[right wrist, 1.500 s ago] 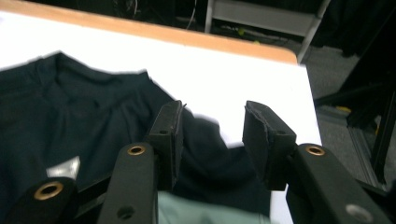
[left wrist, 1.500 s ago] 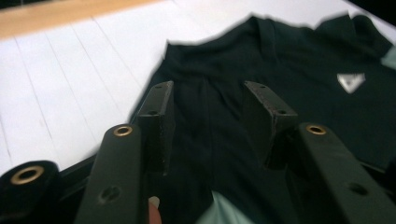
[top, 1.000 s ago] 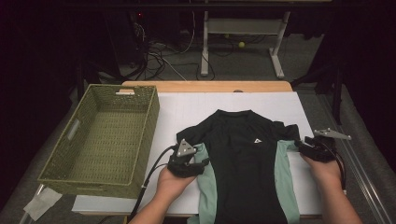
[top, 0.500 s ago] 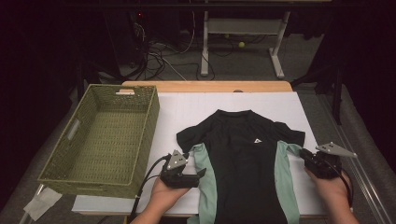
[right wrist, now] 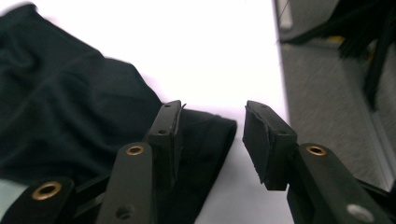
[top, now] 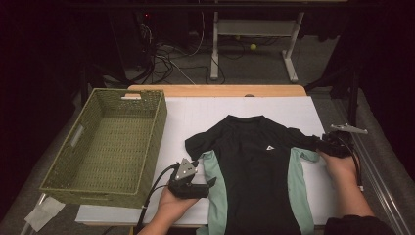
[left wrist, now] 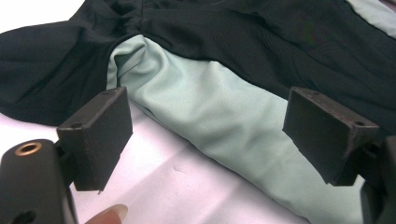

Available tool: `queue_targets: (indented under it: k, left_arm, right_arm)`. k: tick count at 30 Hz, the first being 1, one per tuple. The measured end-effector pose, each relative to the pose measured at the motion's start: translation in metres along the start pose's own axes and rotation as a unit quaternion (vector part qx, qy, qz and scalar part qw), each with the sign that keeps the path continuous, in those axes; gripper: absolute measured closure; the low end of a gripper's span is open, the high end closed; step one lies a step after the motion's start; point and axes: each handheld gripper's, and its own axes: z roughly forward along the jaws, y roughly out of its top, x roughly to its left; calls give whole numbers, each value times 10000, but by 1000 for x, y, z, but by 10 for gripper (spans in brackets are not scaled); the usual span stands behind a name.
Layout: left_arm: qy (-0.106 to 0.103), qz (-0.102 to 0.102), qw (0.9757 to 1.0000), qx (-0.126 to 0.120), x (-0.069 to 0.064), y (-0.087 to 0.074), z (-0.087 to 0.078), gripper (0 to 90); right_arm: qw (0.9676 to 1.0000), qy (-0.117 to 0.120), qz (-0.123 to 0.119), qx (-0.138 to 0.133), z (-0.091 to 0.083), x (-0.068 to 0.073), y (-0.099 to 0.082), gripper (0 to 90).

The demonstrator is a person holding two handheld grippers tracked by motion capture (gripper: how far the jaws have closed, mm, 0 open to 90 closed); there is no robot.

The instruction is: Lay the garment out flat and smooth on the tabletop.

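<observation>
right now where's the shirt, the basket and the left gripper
shirt point(top: 259, 171), high view, on the black chest panel
basket point(top: 161, 115), high view, on the woven right wall
left gripper point(left wrist: 205, 135), left gripper view, midway between its open jaws above the mint side panel

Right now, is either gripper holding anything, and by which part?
Nothing is held. The left gripper stands open over the black and mint-green shirt's green side panel; the right gripper, jaws just opening, has the sleeve hem loose between them.
</observation>
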Motion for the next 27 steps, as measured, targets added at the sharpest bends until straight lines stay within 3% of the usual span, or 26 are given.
queue_targets:
  k: [2, 3, 5, 6, 7, 10, 11, 16, 17, 18, 23, 24, 27]
  left_arm:
    - [7, 12, 10000, -7, 0, 0, 0, 137]
    - [5, -4, 10000, 4, 0, 0, 0, 137]
    - [5, -8, 10000, 10, 0, 0, 0, 137]
    - [6, -15, 10000, 4, 0, 0, 0, 137]
    - [5, -4, 10000, 6, 0, 0, 0, 137]
    - [8, -8, 10000, 4, 0, 0, 0, 137]
    - [5, -10, 10000, 3, 0, 0, 0, 137]
    - [3, -31, 10000, 12, 1, 0, 0, 137]
    - [3, -31, 10000, 12, 1, 0, 0, 137]
    - [-8, -51, 10000, 35, 1, 0, 0, 137]
    - [-11, -223, 9997, 132, 5, 3, 2, 141]
    - [34, -237, 9995, 201, 6, 5, 4, 143]
    - [429, -163, 9985, 302, 12, 14, 11, 179]
  right_arm:
    - [9999, -8, -30, 137, 8, 0, 1, 581]
    - [9995, -9, -115, 289, 13, 2, 0, 658]
    - [9995, 15, -201, 243, 13, 6, 0, 850]
    - [9995, 15, -201, 243, 13, 6, 0, 850]
    - [9988, -111, -418, 212, 10, 9, 1, 886]
    - [9988, -238, -417, 86, 3, 6, 2, 888]
    - [9986, -409, -342, -43, -4, -1, 3, 890]
    - [9980, -608, -148, 73, -8, -16, -5, 878]
    - [9984, -535, -124, 108, -8, -17, -8, 826]
    - [9986, -512, -103, 106, -9, -17, -10, 719]
    - [9996, -271, -71, -59, -25, -15, -21, 598]
    - [9997, -195, -115, -126, -33, -14, -25, 585]
    - [9995, 46, -196, -231, -48, -10, -32, 583]
